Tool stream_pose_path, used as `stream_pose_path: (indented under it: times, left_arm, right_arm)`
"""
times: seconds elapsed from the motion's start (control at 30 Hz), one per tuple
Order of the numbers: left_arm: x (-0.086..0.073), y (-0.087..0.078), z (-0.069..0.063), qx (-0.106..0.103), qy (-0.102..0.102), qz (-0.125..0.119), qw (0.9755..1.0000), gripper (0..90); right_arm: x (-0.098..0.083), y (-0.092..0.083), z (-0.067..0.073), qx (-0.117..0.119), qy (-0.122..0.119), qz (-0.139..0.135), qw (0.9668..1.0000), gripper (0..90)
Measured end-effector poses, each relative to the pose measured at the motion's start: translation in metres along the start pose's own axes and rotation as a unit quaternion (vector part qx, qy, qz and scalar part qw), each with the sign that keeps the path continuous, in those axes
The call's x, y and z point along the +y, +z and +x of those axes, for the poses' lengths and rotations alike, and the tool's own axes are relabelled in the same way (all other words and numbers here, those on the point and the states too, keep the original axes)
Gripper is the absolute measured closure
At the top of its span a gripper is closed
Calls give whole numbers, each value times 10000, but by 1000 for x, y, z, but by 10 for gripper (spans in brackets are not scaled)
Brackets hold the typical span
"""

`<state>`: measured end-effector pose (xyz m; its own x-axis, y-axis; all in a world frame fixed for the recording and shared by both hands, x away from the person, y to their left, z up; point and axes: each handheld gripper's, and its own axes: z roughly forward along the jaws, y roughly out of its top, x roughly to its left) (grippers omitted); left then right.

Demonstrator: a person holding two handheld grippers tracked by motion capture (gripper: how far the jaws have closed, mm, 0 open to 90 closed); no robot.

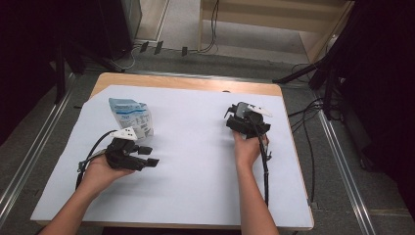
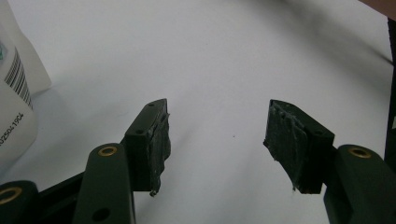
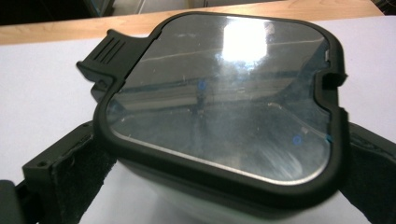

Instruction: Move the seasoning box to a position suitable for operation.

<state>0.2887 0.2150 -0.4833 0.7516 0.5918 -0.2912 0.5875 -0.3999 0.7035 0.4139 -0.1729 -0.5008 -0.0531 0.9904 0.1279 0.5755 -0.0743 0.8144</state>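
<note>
A white and blue pouch [image 1: 131,116] stands on the white sheet [image 1: 195,166] at the left, and its edge shows in the left gripper view [image 2: 14,93]. Just in front of it my left gripper [image 1: 149,156] lies low over the sheet, pointing right, open [image 2: 217,140] with nothing between its jaws. At the right, my right gripper [image 1: 238,115] points away from me, shut on a container with a clear, black-rimmed lid [image 3: 224,102]. The container [image 1: 241,108] sits between the jaw pads [image 3: 70,182], which press its two sides. A tab sticks out from the lid's far left corner.
The white sheet covers most of a wooden table [image 1: 186,83]. Cables trail from both grippers, the right one [image 1: 265,171] running back along the forearm. Dark stands and cables [image 1: 313,112] crowd the floor on the table's right side.
</note>
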Motion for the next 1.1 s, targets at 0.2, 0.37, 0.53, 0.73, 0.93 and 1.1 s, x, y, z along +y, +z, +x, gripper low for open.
stream_pose_path:
  times: [0.2,0.37,0.53,0.73,0.93,1.1]
  left_arm:
    - [-4,-3,0,43,-25,4,10000,406]
    - [-6,-4,0,37,-45,-4,10000,406]
    - [-8,-6,0,78,-67,-10,9999,407]
    - [-8,-7,0,89,-95,-38,9999,407]
    - [-7,-5,0,50,-91,-6,9999,407]
    - [-7,-5,0,67,-72,10,10000,407]
  right_arm:
    - [-6,13,-2,-76,118,64,9999,0]
    - [-7,17,-3,-84,171,-37,9998,13]
    - [-7,18,-1,-118,119,-124,9998,46]
    - [-5,14,-2,-226,-146,-227,9994,109]
    - [-4,12,-7,-151,-161,-235,9995,121]
    - [-6,11,-6,-152,-299,-225,9992,116]
